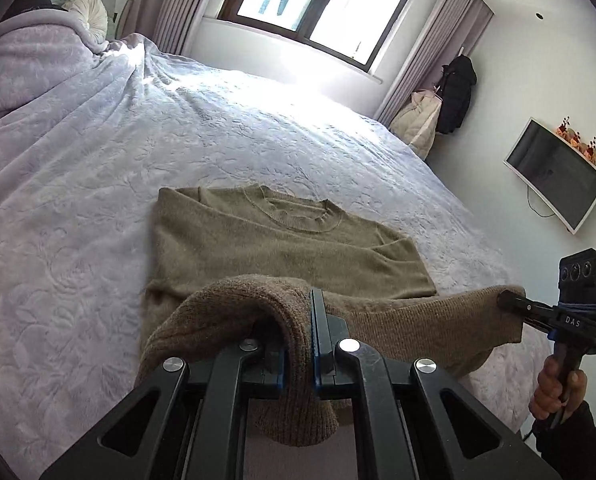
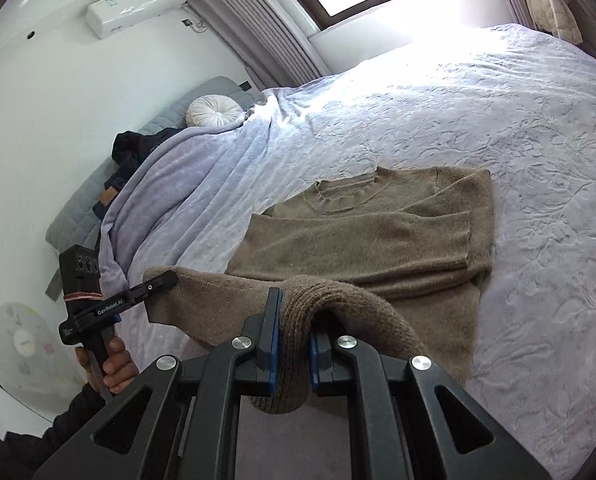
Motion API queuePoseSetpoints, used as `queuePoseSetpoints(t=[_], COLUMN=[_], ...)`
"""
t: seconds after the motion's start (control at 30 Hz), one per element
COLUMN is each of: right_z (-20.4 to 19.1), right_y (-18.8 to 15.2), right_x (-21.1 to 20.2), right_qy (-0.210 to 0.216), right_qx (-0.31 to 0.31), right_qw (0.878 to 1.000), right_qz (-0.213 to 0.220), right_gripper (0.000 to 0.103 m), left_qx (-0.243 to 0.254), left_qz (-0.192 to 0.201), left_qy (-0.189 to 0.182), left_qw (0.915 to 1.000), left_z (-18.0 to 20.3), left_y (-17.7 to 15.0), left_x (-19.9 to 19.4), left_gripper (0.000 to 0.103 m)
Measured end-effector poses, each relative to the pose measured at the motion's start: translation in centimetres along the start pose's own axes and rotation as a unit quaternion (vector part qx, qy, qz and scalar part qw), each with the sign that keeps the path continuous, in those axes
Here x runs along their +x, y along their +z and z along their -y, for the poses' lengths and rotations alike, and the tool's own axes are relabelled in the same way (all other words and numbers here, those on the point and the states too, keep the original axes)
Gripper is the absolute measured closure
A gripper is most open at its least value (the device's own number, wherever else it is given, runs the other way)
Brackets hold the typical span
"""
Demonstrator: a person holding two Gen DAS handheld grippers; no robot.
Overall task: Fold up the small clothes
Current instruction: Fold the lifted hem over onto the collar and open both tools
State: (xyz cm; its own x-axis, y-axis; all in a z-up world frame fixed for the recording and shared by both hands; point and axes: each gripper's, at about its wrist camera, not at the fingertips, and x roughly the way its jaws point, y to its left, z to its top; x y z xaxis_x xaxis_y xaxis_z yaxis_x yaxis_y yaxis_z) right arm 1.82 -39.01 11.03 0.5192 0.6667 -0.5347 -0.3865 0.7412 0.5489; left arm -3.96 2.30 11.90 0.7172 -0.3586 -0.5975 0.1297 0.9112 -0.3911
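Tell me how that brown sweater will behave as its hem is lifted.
Probably floppy: the sweater sags between the left gripper and right gripper. Its fuzzy knit likely grips the pads rather than slipping. It should drape, not hold creases.

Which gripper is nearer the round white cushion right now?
Left. The left gripper holds the sweater hem on the side toward the cushion; the right gripper holds the corner farther away.

Open bedspread (image 1: 97, 160) around sweater (image 1: 281, 248)
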Motion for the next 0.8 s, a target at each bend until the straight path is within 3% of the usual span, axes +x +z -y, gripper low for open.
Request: queuePoseSetpoints(t=[0.17,0.27,0.47,0.6,0.7,0.8], right_z=[1.3,2.9,7.3,9.1,10.8,13.0], right_y=[3.4,5.3,7.3,8.8,10.0,10.5], right_x=[1.9,4.1,9.2,12.0,13.8,15.8], right_qy=[-0.002,-0.016,-0.039,-0.044,-0.048,-0.066], right_qx=[0.022,0.039,0.094,0.11,0.127,0.157], right_qw=[1.0,0.999,0.995,0.993,0.99,0.985], right_qz=[0.009,0.005,-0.018,-0.024,-0.024,-0.034], right_gripper=[0.091,0.091,0.091,0.091,0.091,0.09], left_qx=[-0.004,-0.033,-0.066,-0.083,-0.112,-0.135], left_qz=[-0.003,-0.018,-0.064,-0.068,-0.075,-0.106], left_qy=[0.002,-0.001,0.016,0.012,0.012,0.023], left_qw=[1.0,0.9993,0.9956,0.9941,0.9909,0.9849], left_z=[-0.8,-2.4,-5.2,-6.7,-8.1,-9.3], left_y=[3.1,4.8,6.3,7.6,8.8,9.1], left_x=[2.3,5.0,11.5,14.0,16.1,18.8], left_gripper=[0.093,0.093,0.093,0.093,0.093,0.093])
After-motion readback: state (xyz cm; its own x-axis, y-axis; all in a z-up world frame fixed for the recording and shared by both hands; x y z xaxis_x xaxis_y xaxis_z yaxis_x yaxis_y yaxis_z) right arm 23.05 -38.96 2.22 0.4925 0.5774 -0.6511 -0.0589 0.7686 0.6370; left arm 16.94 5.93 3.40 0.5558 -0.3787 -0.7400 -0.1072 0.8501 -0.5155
